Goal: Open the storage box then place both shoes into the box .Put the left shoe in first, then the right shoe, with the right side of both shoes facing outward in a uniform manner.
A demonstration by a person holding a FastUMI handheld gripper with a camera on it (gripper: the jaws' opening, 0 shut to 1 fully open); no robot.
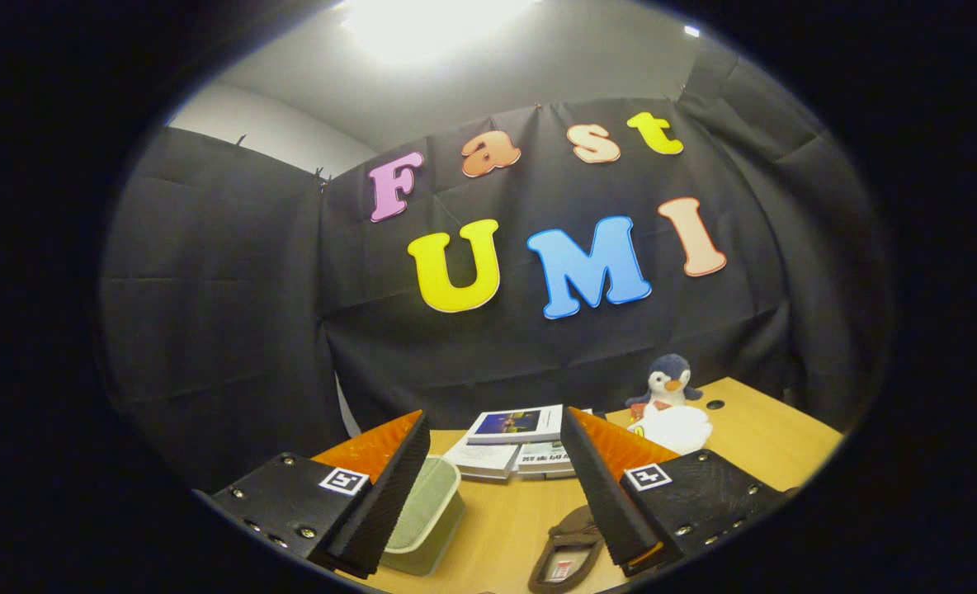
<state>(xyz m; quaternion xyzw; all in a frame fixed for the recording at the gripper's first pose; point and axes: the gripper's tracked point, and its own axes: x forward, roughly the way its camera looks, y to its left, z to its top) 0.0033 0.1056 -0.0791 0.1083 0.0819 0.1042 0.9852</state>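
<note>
My gripper [495, 487] hangs with its fingers spread apart over a light wooden table [769, 437] in the lower frame. On it lie a pale green storage box [427, 516] lower left, a brown shoe [567, 553] at bottom centre, stacked books [515, 441] beyond, and a plush penguin [668, 381] with a white object [677, 427] to the right.

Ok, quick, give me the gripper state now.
Gripper: open, holding nothing, above the wooden table; brown shoe and pale green storage box lie below.
</note>
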